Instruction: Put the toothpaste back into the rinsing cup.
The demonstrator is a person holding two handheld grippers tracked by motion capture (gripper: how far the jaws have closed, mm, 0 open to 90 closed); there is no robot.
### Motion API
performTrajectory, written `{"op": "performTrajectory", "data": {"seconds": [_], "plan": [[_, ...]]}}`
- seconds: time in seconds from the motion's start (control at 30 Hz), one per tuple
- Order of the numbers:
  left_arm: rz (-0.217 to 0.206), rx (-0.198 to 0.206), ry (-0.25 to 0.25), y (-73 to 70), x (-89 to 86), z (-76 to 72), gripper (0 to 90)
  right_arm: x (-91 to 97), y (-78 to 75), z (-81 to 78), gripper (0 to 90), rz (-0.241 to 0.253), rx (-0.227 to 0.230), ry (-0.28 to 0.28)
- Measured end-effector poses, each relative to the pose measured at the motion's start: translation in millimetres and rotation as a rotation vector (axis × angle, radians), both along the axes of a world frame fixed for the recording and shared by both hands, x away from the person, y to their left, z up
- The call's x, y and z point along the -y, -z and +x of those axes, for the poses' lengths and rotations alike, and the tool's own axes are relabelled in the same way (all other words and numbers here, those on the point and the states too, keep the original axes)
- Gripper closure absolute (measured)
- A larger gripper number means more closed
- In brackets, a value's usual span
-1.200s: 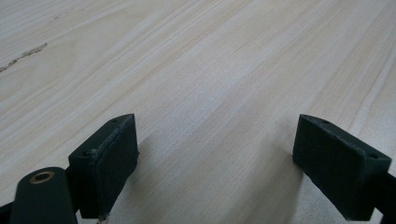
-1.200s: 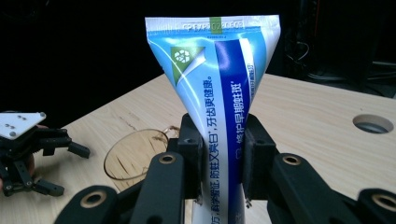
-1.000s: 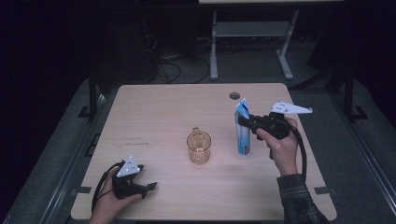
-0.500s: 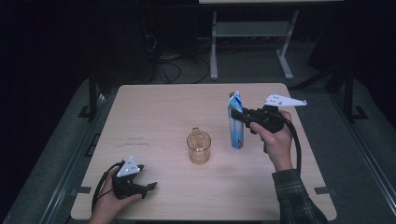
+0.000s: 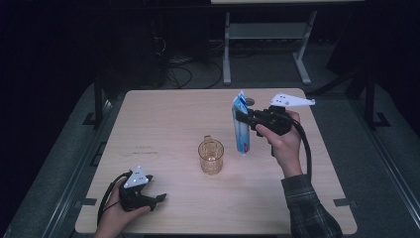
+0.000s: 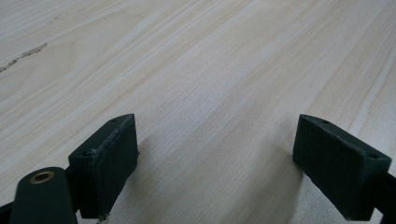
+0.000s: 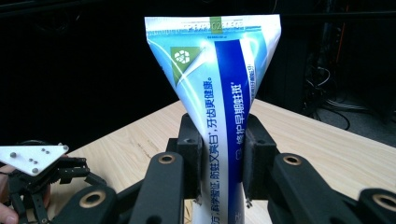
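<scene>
The left gripper [image 5: 159,199] sits low on the bench [image 5: 163,124], its fingers [image 6: 109,154] spread wide with only bare wood between them. A glass mug [image 5: 211,155] stands between the two grippers. The right gripper [image 5: 238,116] has its fingers [image 7: 189,154] squeezing a toothpaste tube [image 7: 224,88], which hangs upright above the bench.
</scene>
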State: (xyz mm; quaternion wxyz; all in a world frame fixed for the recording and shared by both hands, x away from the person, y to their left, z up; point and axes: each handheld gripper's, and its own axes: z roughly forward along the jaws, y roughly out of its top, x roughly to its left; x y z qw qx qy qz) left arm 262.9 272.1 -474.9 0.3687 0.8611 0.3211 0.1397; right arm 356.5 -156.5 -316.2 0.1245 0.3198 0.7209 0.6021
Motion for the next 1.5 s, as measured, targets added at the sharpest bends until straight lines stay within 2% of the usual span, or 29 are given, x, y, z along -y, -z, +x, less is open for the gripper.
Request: {"op": "performTrajectory", "data": {"seconds": [0.93,1.5], "plan": [[-0.001,-0.001,0.005,0.0,0.0,0.0,13.4,-42.4,-19.9,7.4,72.4,0.007,0.035,-0.071],[0.003,0.0,0.007,-0.1,-0.1,0.0,13.4,-70.2,-14.9,13.7,72.3,-0.002,0.033,-0.115]]}}
